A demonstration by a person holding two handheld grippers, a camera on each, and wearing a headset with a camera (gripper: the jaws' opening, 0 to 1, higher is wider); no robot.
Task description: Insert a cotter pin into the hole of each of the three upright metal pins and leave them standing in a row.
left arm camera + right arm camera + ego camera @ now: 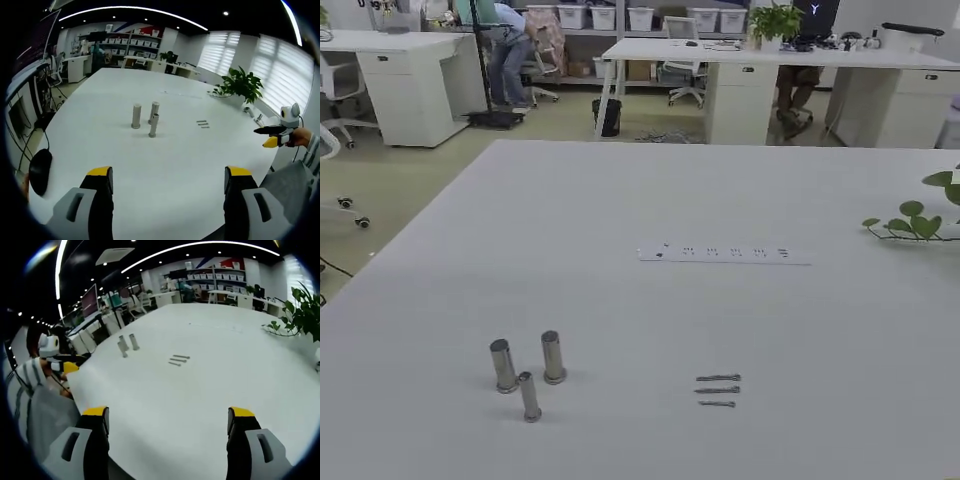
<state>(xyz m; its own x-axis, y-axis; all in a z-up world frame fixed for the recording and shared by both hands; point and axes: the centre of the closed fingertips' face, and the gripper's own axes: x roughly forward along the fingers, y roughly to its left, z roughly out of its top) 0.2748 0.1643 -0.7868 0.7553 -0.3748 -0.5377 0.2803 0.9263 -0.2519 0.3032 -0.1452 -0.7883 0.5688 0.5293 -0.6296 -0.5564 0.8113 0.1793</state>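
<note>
Cotter pins [718, 390], three of them, lay side by side as short parallel lines on the white desk [740, 320]. They were well apart from the metal pins [552, 358], which stood to their left in the head view. The three metal pins stood upright in a tight cluster rather than a row, with two at the back near each other and a third just in front, between them.

The left tongs [167, 172] hung over the near edge of the desk with the jaws spread wide and nothing between the yellow-tipped fingers [100, 172]. They pointed toward the cluster of metal pins. The right tongs [167, 412] were also wide open and empty, above another edge of the desk, with the cotter pins ahead of them.

Farther back on the desk a white power strip [725, 254] lay flat. A leafy plant [915, 222] trailed in at the desk's right edge.
</note>
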